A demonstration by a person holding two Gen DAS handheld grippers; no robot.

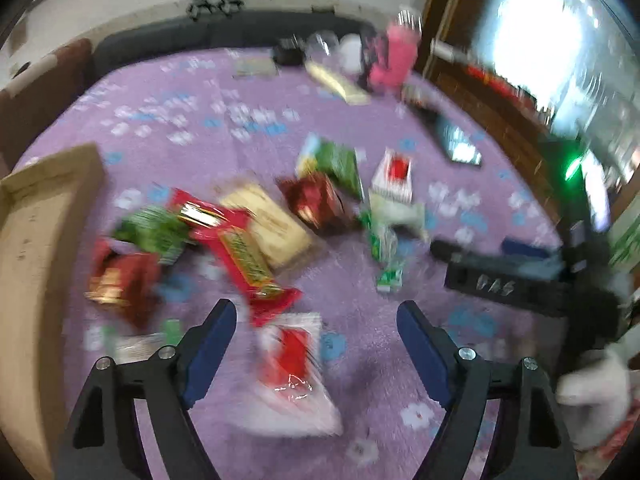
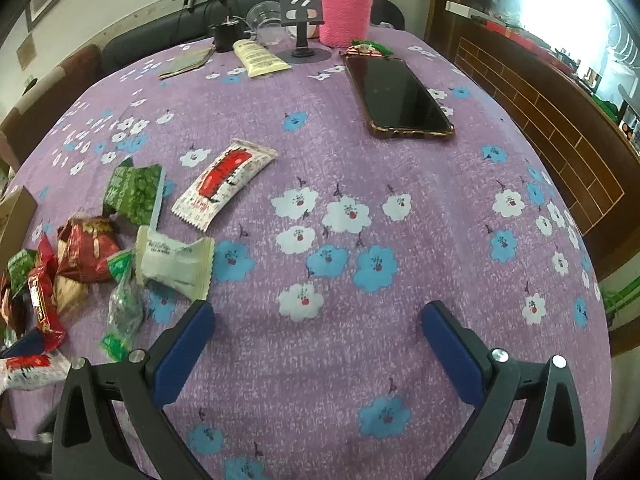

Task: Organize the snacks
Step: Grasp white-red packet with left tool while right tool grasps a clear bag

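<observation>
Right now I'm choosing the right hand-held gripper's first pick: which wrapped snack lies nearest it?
The cream-white pillow packet, just beyond the right hand-held gripper on its left-finger side. The red-and-white packet and green packet lie farther back.

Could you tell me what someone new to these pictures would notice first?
Probably the bright heap of snack packets at the left of the purple flowered tablecloth, beside a cardboard box. Next, the black phone lying flat at the far right, and the pink knitted bottle upright at the back edge. Both the left gripper and the right gripper are open and empty.
</observation>
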